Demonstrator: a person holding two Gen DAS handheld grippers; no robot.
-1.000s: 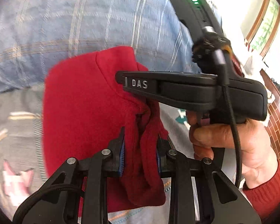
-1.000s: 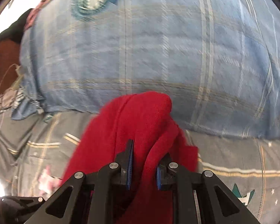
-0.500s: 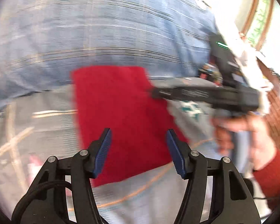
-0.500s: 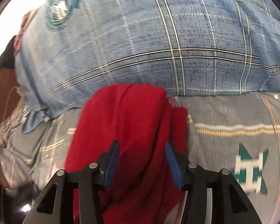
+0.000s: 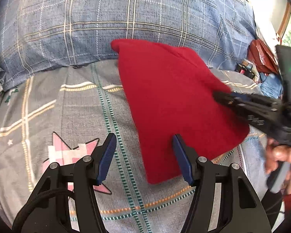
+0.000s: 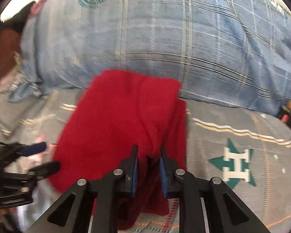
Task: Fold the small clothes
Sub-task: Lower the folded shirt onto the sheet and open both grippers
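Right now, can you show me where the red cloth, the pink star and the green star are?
red cloth (image 5: 170, 97), left wrist view, on the middle of its flat top layer.
pink star (image 5: 67, 153), left wrist view, on the star's pale middle.
green star (image 6: 235, 165), right wrist view, on the white letter at its centre.

Both wrist views, angled down, sharing red garment (image 5: 176, 101)

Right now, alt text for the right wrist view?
The right tool is shut on a bunched fold of a red garment lying on a grey patterned bedsheet. A blue plaid pillow lies behind; the left tool shows, open, at left.
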